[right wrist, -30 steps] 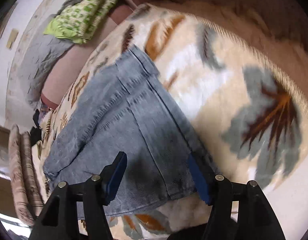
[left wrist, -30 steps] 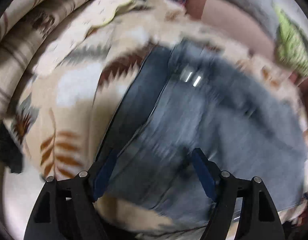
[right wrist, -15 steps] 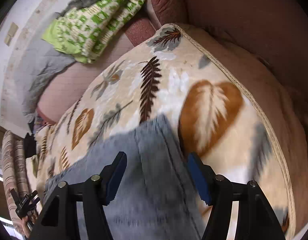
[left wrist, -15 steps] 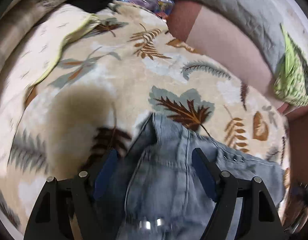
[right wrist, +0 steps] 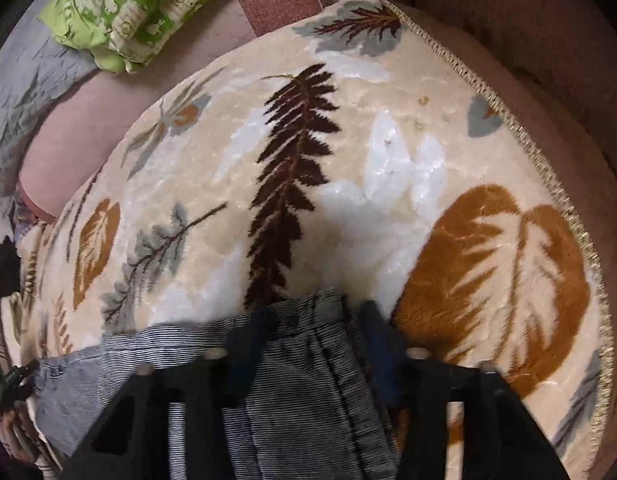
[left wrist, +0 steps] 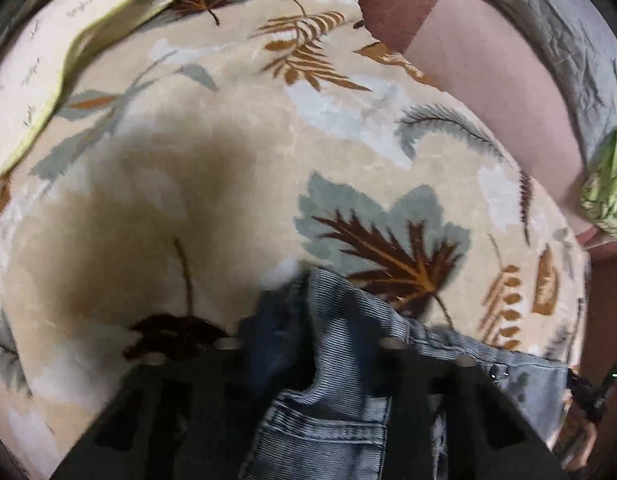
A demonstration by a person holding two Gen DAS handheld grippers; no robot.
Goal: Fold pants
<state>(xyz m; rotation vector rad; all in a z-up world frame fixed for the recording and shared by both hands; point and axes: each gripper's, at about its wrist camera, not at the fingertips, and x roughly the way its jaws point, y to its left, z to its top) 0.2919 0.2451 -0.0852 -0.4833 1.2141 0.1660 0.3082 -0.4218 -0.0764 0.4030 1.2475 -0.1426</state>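
Dim warm light, a soft shadow on the blanket [left wrist: 156, 208] (fisheye-bent edges), motion-blurred foreground.

Both wrist cameras are looking steeply down, close over the jeans [left wrist: 332, 412] between their jaws, sharing the leaf-patterned blanket [right wrist: 348, 184] beyond.

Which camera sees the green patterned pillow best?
The right wrist view. There the green pillow fills the top left corner, sharp enough to show its white print, lying on the pinkish couch. The left wrist view catches only a blurry green sliver at its right edge.
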